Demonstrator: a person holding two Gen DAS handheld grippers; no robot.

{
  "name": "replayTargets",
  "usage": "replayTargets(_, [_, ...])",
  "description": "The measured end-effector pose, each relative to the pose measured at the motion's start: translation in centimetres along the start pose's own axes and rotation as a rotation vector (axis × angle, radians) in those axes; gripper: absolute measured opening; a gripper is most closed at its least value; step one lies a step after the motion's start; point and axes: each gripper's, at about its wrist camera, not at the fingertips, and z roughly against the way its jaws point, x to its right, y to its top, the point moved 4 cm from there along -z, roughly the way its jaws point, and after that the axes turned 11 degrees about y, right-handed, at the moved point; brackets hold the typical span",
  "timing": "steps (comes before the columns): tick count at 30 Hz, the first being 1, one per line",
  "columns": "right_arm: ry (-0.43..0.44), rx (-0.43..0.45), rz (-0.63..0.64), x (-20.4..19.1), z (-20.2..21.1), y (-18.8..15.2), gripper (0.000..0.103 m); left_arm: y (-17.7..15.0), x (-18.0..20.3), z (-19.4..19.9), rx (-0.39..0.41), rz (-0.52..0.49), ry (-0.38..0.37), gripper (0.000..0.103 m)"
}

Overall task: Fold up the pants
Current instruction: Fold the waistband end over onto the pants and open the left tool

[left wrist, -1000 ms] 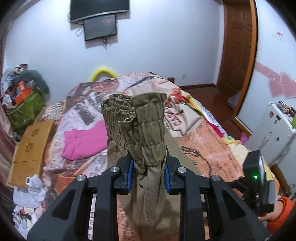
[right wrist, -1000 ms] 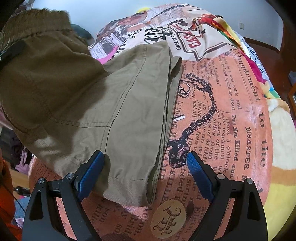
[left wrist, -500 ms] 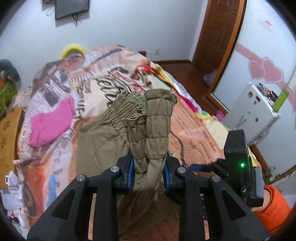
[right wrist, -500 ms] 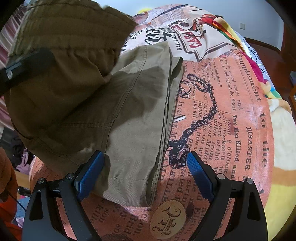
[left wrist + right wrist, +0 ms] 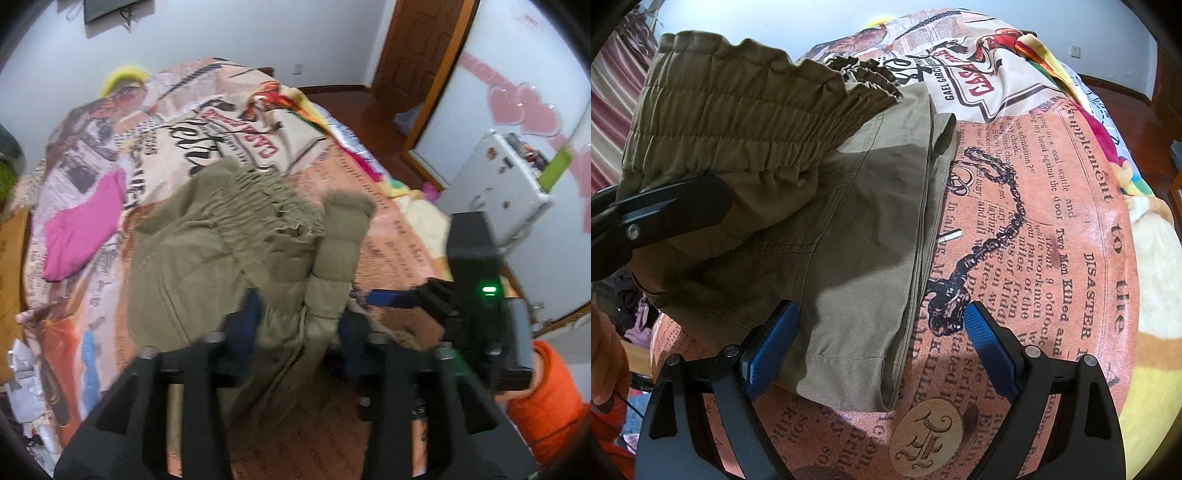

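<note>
Over bedspread (image 5: 1052, 229), left tool (image 5: 299, 321) pinches pants (image 5: 849, 236) waistband; right tool (image 5: 879, 354) gapes wide.

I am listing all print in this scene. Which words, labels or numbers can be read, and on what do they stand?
All on the newspaper-print bedspread:
"DISASTER"
"Two Men Killed"
"Supplement"
"to the"
"GAEL GARCIA", cut off by the khaki pants
"CASA", partly hidden; reads upside down in the left wrist view
Small columns: only scattered words readable.
Pants, left gripper, right gripper: no text.

Olive-khaki pants (image 5: 849, 229) with a ruffled elastic waistband (image 5: 258, 199), lying folded lengthwise on the newspaper-print bed cover (image 5: 1052, 258). Waistband end is lifted up and doubled back over the flat legs, hem (image 5: 842, 373) nearest the camera.
</note>
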Motion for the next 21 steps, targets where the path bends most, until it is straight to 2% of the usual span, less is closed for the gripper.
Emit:
replayTargets(1, [0.0,0.0,0.0,0.0,0.0,0.0,0.09,0.1,0.0,0.6,0.014,0.016,-0.045,0.069])
replayTargets(2, [0.0,0.0,-0.001,0.0,0.0,0.0,0.09,0.1,0.0,1.3,0.037,0.024,-0.069,0.076])
replayTargets(4, [-0.001,-0.002,-0.001,0.0,-0.1,0.0,0.09,0.4,0.1,2.3,0.074,0.024,-0.067,0.079])
replayTargets(8, [0.001,0.001,-0.003,0.0,0.0,0.1,0.09,1.2,-1.2,3.0,0.097,0.04,0.014,0.079])
replayTargets(13, [0.002,0.003,-0.006,0.1,0.1,0.0,0.09,1.9,-4.4,2.1,0.092,0.097,0.103,0.079])
replayTargets(17, [0.002,0.0,-0.007,0.1,0.1,0.0,0.09,2.9,-7.8,1.0,0.106,0.138,0.213,0.09])
replayTargets(21, [0.003,0.0,-0.008,0.1,0.1,0.0,0.09,4.3,-10.9,-0.7,0.092,0.164,0.285,0.091])
